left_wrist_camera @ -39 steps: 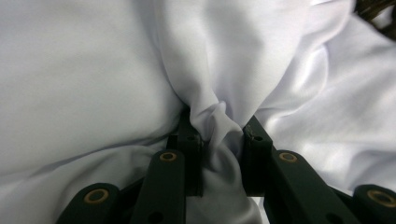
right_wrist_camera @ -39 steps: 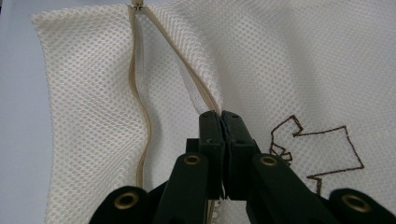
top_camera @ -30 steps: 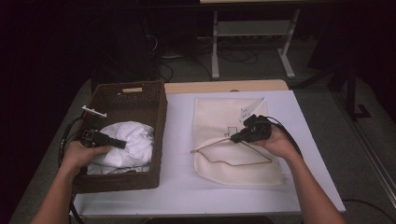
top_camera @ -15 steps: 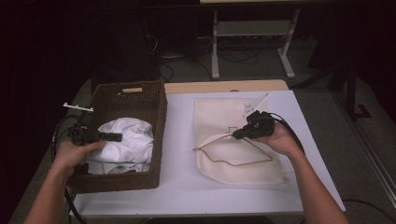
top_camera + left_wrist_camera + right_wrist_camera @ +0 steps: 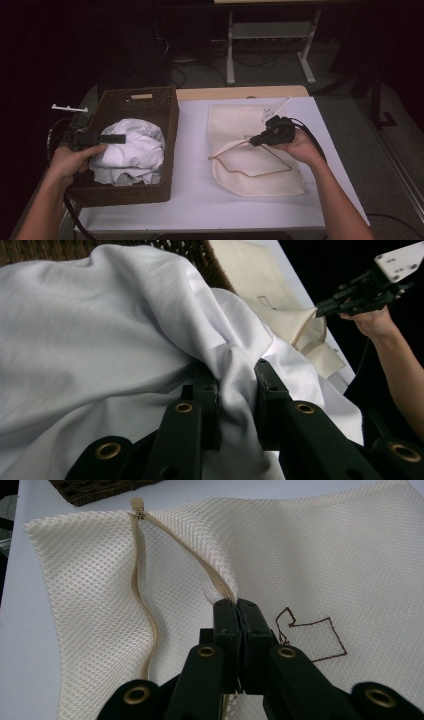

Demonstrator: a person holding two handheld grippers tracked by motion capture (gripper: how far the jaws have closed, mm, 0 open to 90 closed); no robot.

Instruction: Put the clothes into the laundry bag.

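A white garment (image 5: 131,151) lies bunched in a dark wicker basket (image 5: 150,102) on the table's left. My left gripper (image 5: 120,138) is shut on a fold of the white garment (image 5: 125,330); the cloth is pinched between the two black jaws (image 5: 235,390). To the right a cream mesh laundry bag (image 5: 260,170) lies flat on the white table. My right gripper (image 5: 253,141) is shut on the upper edge of the bag's open zipper and holds it lifted. In the right gripper view the jaws (image 5: 237,605) meet on the zipper edge, with the zipper pull (image 5: 136,505) at the far end.
The mesh bag (image 5: 350,555) carries a brown stitched square (image 5: 310,637). The right hand and its gripper (image 5: 365,290) show far off in the left gripper view. A white metal stand (image 5: 270,35) is on the floor beyond the table. A strip of wooden edge (image 5: 240,92) runs along the table's far side.
My left gripper has risen and drawn back toward the left with the white garment, pulling the cloth up. The right gripper keeps its hold on the bag's zipper edge.
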